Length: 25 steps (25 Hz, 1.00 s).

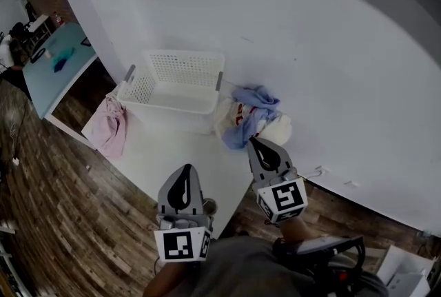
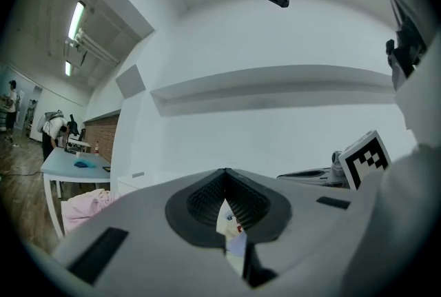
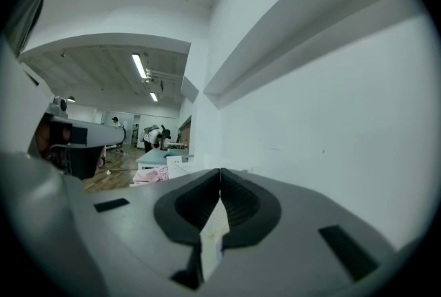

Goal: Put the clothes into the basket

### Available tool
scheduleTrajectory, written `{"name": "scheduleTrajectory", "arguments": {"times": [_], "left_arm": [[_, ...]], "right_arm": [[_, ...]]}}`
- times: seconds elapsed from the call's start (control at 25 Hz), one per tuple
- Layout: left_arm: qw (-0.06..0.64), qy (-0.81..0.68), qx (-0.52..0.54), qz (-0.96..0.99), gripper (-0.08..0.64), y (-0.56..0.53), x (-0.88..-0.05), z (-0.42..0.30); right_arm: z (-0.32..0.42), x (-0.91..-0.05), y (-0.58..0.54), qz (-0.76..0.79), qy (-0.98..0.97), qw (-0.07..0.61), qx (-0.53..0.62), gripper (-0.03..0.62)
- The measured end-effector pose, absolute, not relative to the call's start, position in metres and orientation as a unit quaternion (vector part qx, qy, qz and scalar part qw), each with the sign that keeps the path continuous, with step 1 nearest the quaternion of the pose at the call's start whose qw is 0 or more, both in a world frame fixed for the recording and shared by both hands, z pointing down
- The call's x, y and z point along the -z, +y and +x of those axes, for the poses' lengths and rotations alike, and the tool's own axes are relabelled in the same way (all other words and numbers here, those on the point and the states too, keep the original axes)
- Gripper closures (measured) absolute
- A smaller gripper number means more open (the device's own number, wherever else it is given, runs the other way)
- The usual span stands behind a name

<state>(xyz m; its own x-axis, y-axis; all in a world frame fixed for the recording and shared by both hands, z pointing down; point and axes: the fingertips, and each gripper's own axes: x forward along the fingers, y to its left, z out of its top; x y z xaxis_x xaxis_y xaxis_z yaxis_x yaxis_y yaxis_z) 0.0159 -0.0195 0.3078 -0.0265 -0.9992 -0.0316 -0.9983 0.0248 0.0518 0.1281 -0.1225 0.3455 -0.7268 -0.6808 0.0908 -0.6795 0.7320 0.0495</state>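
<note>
Both tongs are shut and empty. The left tongs [image 1: 185, 170] and the right tongs [image 1: 255, 144] are held level at the near side of the bench [image 1: 182, 151], each with its jaws meeting at the tip and nothing clamped between them.

We judge the task barely begun. The basket [image 1: 164, 103] stands at the back of the bench against the wall [image 1: 310, 47], and we see nothing in it. 2 lots of clothes lie outside it. A pink garment [image 1: 110, 127] sits just beside its left end, drooping over the bench corner. A blue and white heap [image 1: 251, 116] with some red print sits just beside its right end.

The step in hand looks to us like the approach to a 1st pick. The right tongs point toward the heap, so the next move calls for opening those jaws, reaching a raised fold, closing on it and lifting it over the rim.

Only the head view gives the layout, with the basket between the 2 lots. The left gripper view adds its own jaws touching at the tip, a sliver of the printed heap through the gap behind them, and the right tongs' marker cube [image 2: 365, 159] off to the side. The right gripper view confirms its jaws pressed together and shows the basket and pink garment small and far off.
</note>
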Motion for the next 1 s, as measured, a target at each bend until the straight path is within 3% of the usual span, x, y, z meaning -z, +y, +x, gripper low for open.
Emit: {"name": "scheduleTrajectory", "arguments": {"times": [0.32,1.0], "left_arm": [[0.023,-0.71,0.047,0.702,0.552,-0.042,-0.311,-0.011],[0.095,-0.713,-0.033,0.693,0.552,-0.116,-0.388,-0.012]], "right_arm": [[0.119,-0.351,-0.146,0.384,-0.92,0.08,0.012,0.584],[0.124,-0.442,-0.234,0.379,-0.914,0.13,-0.065,0.583]]}}
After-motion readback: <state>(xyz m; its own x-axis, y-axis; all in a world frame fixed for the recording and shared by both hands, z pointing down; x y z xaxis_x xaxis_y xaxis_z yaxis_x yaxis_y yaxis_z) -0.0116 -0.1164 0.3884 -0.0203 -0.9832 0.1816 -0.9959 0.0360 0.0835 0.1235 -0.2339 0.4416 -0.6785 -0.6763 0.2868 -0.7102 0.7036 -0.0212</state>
